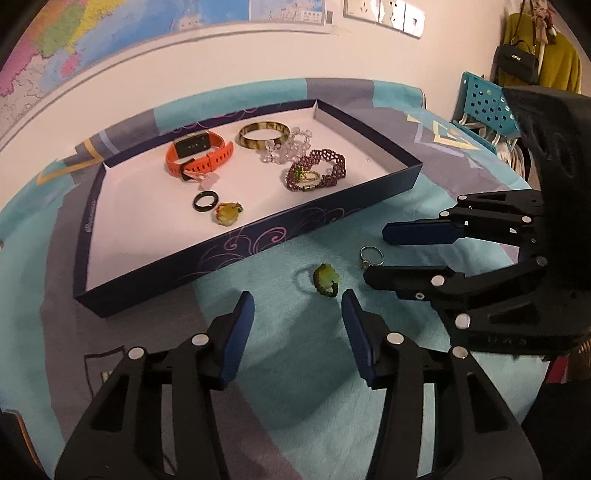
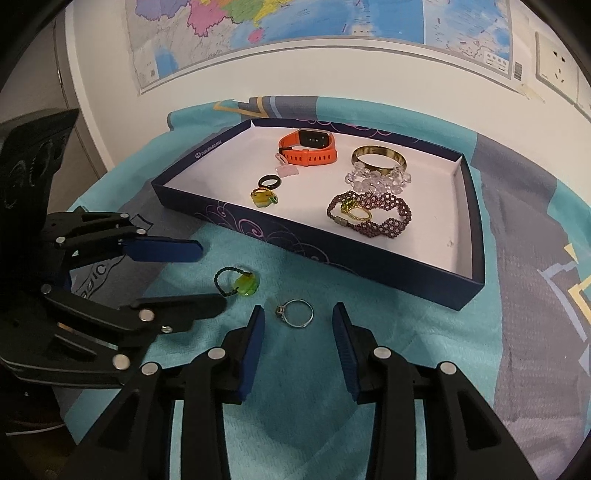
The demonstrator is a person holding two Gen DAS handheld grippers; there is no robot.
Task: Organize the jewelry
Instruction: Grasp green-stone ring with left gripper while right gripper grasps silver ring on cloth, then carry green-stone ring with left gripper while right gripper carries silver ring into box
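A navy box tray (image 1: pixel 258 236) (image 2: pixel 369 264) with a white floor holds an orange watch (image 1: pixel 199 157) (image 2: pixel 308 147), a tortoiseshell bangle (image 1: pixel 264 134) (image 2: pixel 378 157), clear beads (image 1: pixel 288 147) (image 2: pixel 376 181), a maroon beaded bracelet (image 1: pixel 325 166) (image 2: pixel 384 216), a black ring (image 1: pixel 205 201) (image 2: pixel 269 181) and a yellow pendant (image 1: pixel 229 213) (image 2: pixel 263 198). On the cloth in front lie a green-stone ring (image 1: pixel 325 278) (image 2: pixel 240 282) and a silver ring (image 1: pixel 371 255) (image 2: pixel 297 313). My left gripper (image 1: pixel 297 306) (image 2: pixel 212 275) is open around the green ring. My right gripper (image 2: pixel 297 317) (image 1: pixel 373 254) is open around the silver ring.
The table is covered with a teal and grey patterned cloth (image 1: pixel 314 387) (image 2: pixel 517 332). A wall with a map (image 2: pixel 295 22) stands behind it. A teal perforated basket (image 1: pixel 484 99) and hanging clothes with a handbag (image 1: pixel 517 62) are at the right.
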